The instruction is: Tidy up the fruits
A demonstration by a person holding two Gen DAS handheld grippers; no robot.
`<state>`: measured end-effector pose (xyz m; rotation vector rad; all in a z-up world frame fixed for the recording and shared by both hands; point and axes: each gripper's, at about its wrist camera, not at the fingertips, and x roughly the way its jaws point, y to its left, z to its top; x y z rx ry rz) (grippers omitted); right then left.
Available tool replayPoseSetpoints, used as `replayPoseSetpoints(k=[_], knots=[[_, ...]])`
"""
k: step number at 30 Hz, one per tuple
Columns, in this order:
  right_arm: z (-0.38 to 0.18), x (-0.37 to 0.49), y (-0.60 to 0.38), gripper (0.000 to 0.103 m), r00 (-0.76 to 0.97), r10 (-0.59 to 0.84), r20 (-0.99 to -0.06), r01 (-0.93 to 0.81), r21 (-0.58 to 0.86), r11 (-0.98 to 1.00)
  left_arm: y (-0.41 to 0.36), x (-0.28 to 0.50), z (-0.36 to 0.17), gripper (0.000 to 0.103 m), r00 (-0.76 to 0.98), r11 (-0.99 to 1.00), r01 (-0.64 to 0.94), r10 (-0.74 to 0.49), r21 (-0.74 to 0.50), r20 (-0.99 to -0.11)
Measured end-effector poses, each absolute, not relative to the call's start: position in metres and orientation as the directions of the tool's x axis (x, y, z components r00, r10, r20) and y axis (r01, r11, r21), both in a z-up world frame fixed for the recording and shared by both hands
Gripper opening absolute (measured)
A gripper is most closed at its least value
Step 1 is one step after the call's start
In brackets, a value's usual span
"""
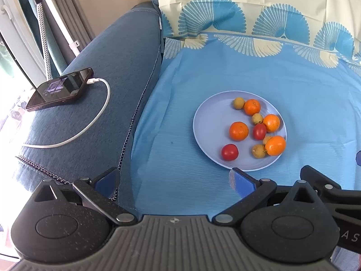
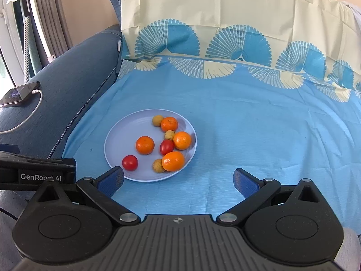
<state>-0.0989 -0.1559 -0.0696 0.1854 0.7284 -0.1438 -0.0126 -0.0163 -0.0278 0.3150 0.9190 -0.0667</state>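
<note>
A pale blue plate (image 1: 207, 122) (image 2: 121, 133) lies on a blue cloth and holds mixed fruit: several oranges (image 1: 238, 131) (image 2: 145, 145), two red tomatoes (image 1: 229, 152) (image 2: 129, 162) and small tan round fruits (image 1: 239, 103) (image 2: 157, 120). My left gripper (image 1: 174, 180) is open and empty, low and to the left of the plate. My right gripper (image 2: 178, 180) is also open and empty, with its left fingertip (image 2: 111, 178) close to the plate's near rim. The other gripper's black body (image 2: 36, 171) shows at the left of the right wrist view.
A dark blue sofa arm (image 1: 112, 90) (image 2: 67, 79) borders the cloth on the left. On it lies a phone (image 1: 59, 89) (image 2: 19, 94) plugged into a white cable (image 1: 90, 124). The patterned cloth (image 1: 248, 29) (image 2: 225, 45) climbs the backrest behind. Curtains hang far left.
</note>
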Motion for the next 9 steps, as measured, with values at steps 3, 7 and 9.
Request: replayPoseSetpoints(k=[3, 7, 9], knots=[[-0.0706, -0.0972, -0.1570, 0.102, 0.735, -0.063, -0.675, 0.196, 0.122, 0.973, -0.0179, -0.0115, -0.0284, 0.103, 0.605, 0.951, 0.191, 0.079, 0.241, -0.792], [-0.0714, -0.0959, -0.1583, 0.102, 0.732, -0.062, -0.679, 0.197, 0.123, 0.973, -0.0193, -0.0117, -0.0291, 0.103, 0.611, 0.951, 0.186, 0.085, 0.246, -0.787], [-0.0716, -0.0955, -0.1592, 0.102, 0.730, -0.060, -0.681, 0.196, 0.124, 0.973, -0.0200, -0.0116, -0.0297, 0.103, 0.612, 0.950, 0.187, 0.087, 0.251, -0.786]])
